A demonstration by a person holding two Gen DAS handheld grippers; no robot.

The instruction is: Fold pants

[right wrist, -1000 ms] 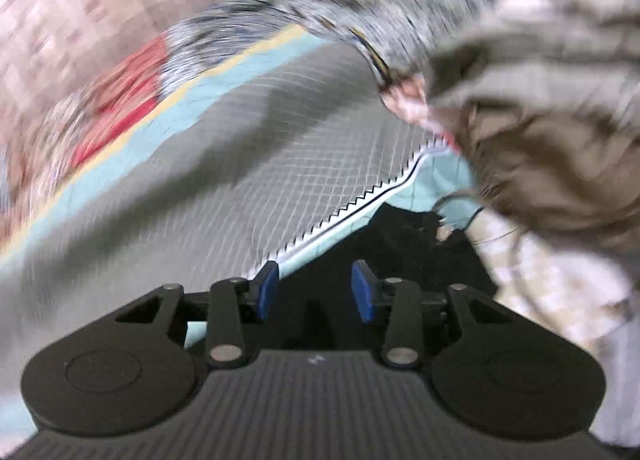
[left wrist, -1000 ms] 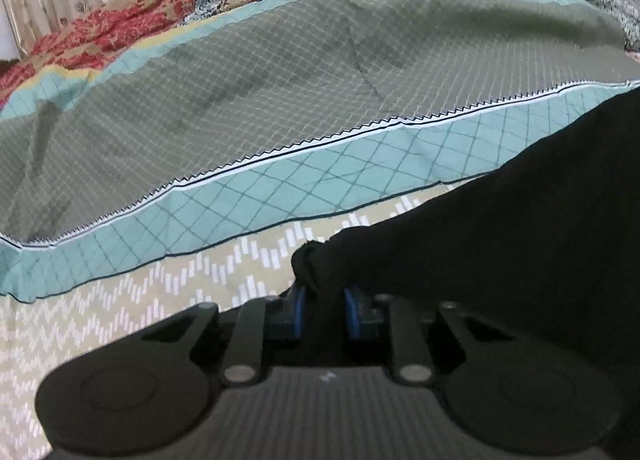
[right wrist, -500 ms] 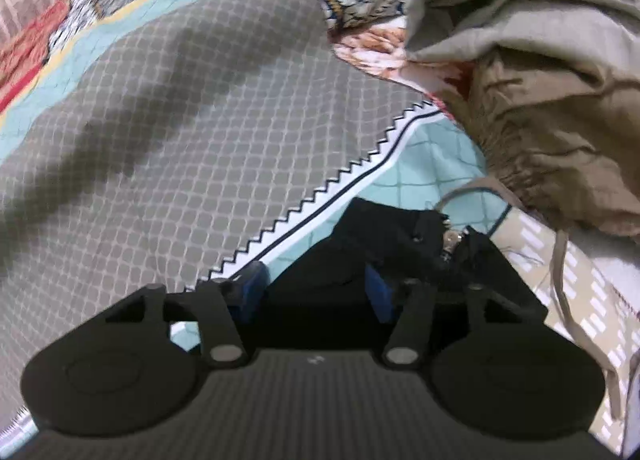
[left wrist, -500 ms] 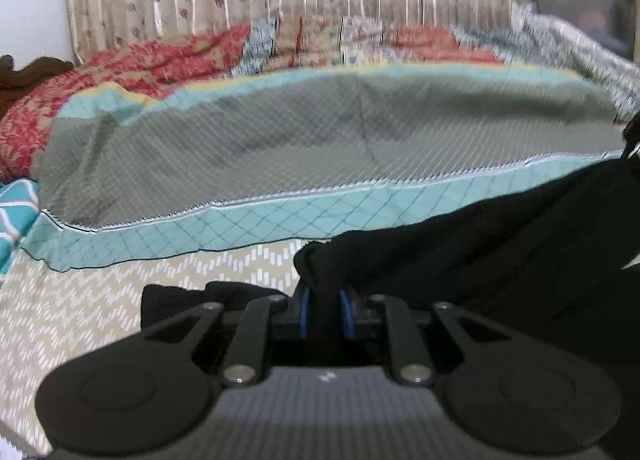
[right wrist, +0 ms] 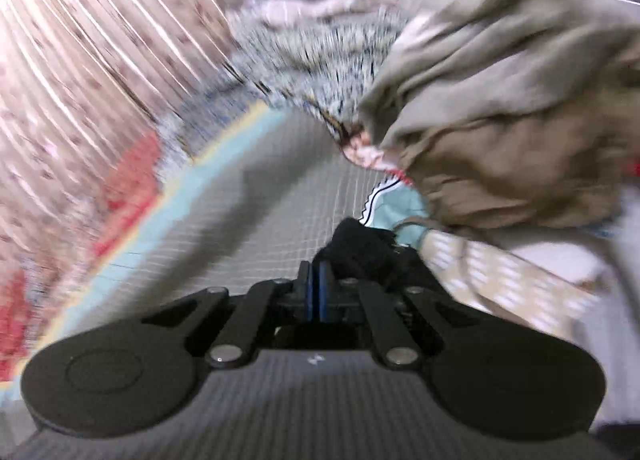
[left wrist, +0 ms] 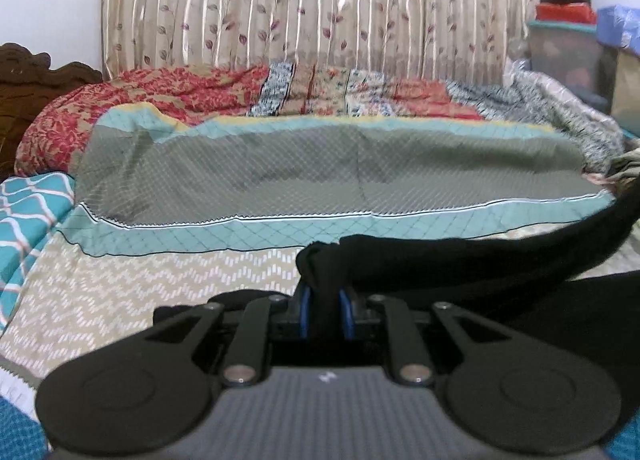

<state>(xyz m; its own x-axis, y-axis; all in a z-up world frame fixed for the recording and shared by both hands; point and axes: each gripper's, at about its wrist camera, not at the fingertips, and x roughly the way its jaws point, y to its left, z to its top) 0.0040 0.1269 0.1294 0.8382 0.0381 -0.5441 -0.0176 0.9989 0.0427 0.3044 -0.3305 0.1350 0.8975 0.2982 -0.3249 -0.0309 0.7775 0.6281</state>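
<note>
A: Where are the pants [left wrist: 460, 256]?

B: Lifted off the bed [left wrist: 168, 280], slung between both claws. The left gripper [left wrist: 323, 310] pinches a bunched edge; the right gripper [right wrist: 319, 292] looks clamped tight, with black cloth bunched at its tip.

A: How to fold well?

B: I'd keep the span taut, hands level, then lay it flat, seams matched.

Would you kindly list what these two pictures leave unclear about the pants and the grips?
- Pants, left view: the lower part is hidden behind the left tool; the right end is cut off by the edge.
- Right tool, right view: blue pads meet, black cloth bunches beside them; motion blur hides whether any is pinched.
- Beige clothes pile, right view: too blurred to tell the garments apart.
</note>
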